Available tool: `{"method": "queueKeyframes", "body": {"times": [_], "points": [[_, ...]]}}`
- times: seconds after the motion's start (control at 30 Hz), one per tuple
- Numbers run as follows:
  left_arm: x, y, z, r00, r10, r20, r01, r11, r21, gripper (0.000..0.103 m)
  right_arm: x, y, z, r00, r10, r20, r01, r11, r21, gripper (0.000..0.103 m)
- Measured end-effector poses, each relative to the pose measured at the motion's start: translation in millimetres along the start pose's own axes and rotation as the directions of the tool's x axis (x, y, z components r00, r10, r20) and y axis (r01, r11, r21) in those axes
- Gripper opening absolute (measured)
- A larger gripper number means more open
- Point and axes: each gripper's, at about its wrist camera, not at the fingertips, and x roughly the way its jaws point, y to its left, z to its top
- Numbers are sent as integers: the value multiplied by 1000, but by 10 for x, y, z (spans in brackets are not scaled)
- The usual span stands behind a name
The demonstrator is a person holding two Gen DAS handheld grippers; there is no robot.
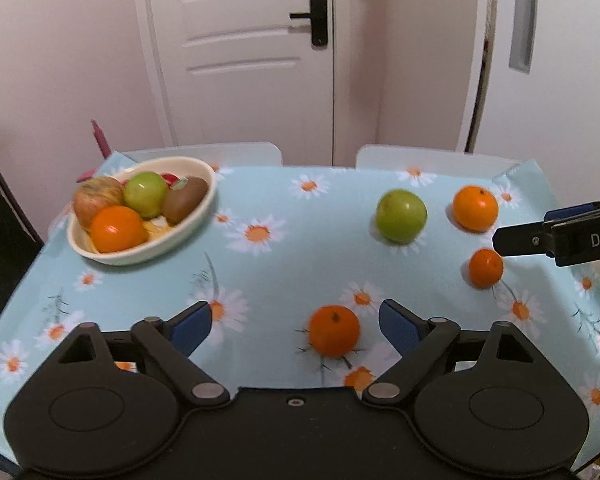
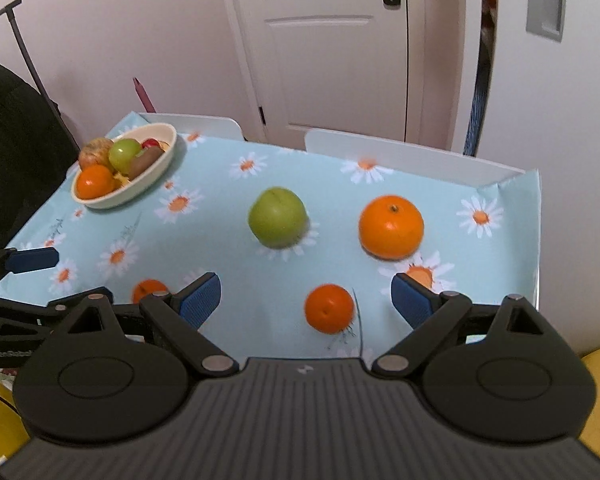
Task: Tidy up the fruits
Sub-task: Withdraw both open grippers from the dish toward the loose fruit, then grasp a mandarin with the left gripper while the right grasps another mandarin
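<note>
A cream oval bowl (image 1: 188, 228) at the table's far left holds an apple, a green fruit, a kiwi and an orange; it also shows in the right wrist view (image 2: 156, 178). Loose on the cloth lie a green apple (image 1: 401, 216) (image 2: 277, 217), a large orange (image 1: 475, 208) (image 2: 391, 227), a small orange (image 1: 486, 268) (image 2: 329, 309) and a near orange (image 1: 334, 331) (image 2: 148, 290). My left gripper (image 1: 296, 326) is open, with the near orange between its fingers. My right gripper (image 2: 306, 298) is open, with the small orange between its fingers.
A light blue daisy tablecloth (image 1: 284, 264) covers the table. Two white chair backs (image 1: 204, 154) stand at the far edge before a white door (image 1: 244, 40). A dark garment rack (image 2: 16, 120) stands at the left. The table's right edge (image 2: 537, 240) is close.
</note>
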Motion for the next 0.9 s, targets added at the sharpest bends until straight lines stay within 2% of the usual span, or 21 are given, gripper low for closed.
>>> {"method": "queueKeyframes", "body": {"times": [0.17, 0.23, 0.3, 0.43, 0.5, 0.73, 0.83, 0.9], "points": [[289, -140, -88, 1000, -12, -25, 13, 1000, 13, 78, 206, -81, -113, 999, 7, -35, -7, 1000, 8, 103], [372, -174, -121, 999, -16, -35, 16, 1000, 11, 76, 269, -95, -154, 999, 7, -49, -7, 1000, 8, 103], [444, -193, -149, 999, -19, -48, 19, 1000, 6, 65, 310, -106, -188, 998, 12, -55, -12, 1000, 5, 103], [518, -202, -170, 998, -20, -64, 19, 1000, -12, 60, 383, -100, -215, 998, 18, -65, -19, 1000, -4, 103], [542, -196, -169, 997, -20, -73, 19, 1000, -14, 43, 407, -97, -211, 997, 22, -67, -22, 1000, -4, 102], [543, -211, -169, 997, -13, -74, 12, 1000, -7, 42, 464, -73, -184, 998, 8, -63, -9, 1000, -29, 102], [528, -190, -165, 997, -6, -79, 4, 1000, -15, 42, 492, -63, -172, 997, 10, -74, -13, 999, -39, 90], [520, -181, -174, 997, -1, -82, 0, 1000, -13, 42, 513, -57, -169, 997, 9, -77, -12, 999, -39, 89]]}}
